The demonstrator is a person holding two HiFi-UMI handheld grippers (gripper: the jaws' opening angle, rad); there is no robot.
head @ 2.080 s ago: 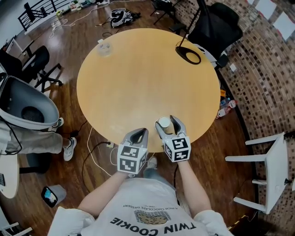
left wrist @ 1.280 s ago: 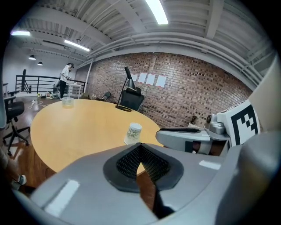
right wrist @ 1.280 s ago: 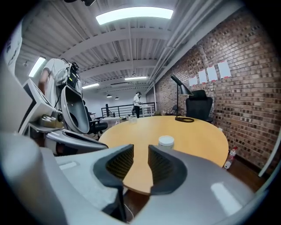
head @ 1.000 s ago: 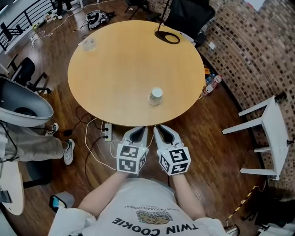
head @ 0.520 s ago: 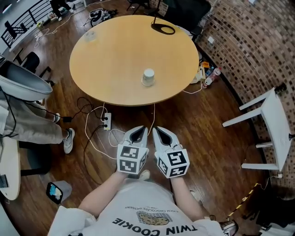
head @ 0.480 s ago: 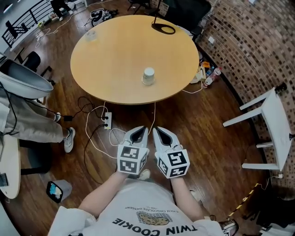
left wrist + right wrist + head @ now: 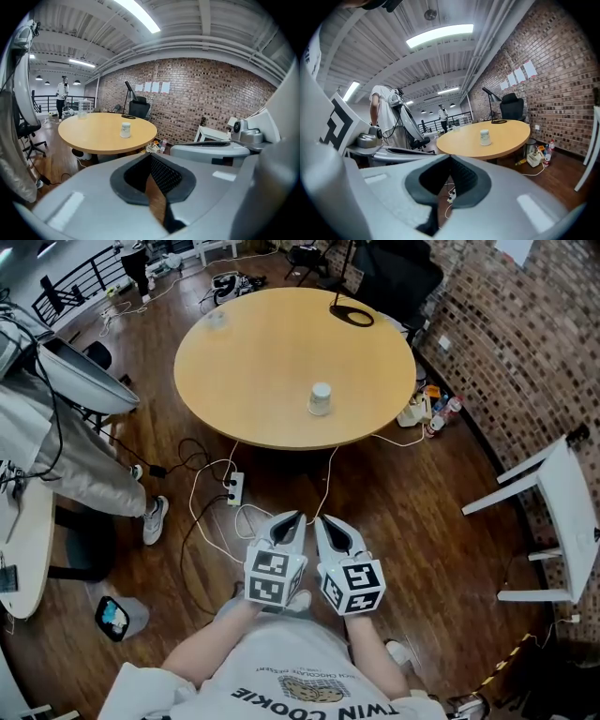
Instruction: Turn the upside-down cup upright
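I am holding my left claw [image 7: 292, 519] and right claw [image 7: 324, 522] side by side; both are pressing together, empty. The small white paper cup [image 7: 321, 398] is standing on the round tan wooden worktop [image 7: 253, 352], well apart.

Cup [image 7: 320, 398] too small: upright or inverted unclear.

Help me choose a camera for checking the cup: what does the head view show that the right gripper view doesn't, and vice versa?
Head view only: the person's printed shirt. Right gripper view only: the ceiling light and papers on the brick wall. Both: the cup standing on the round table.
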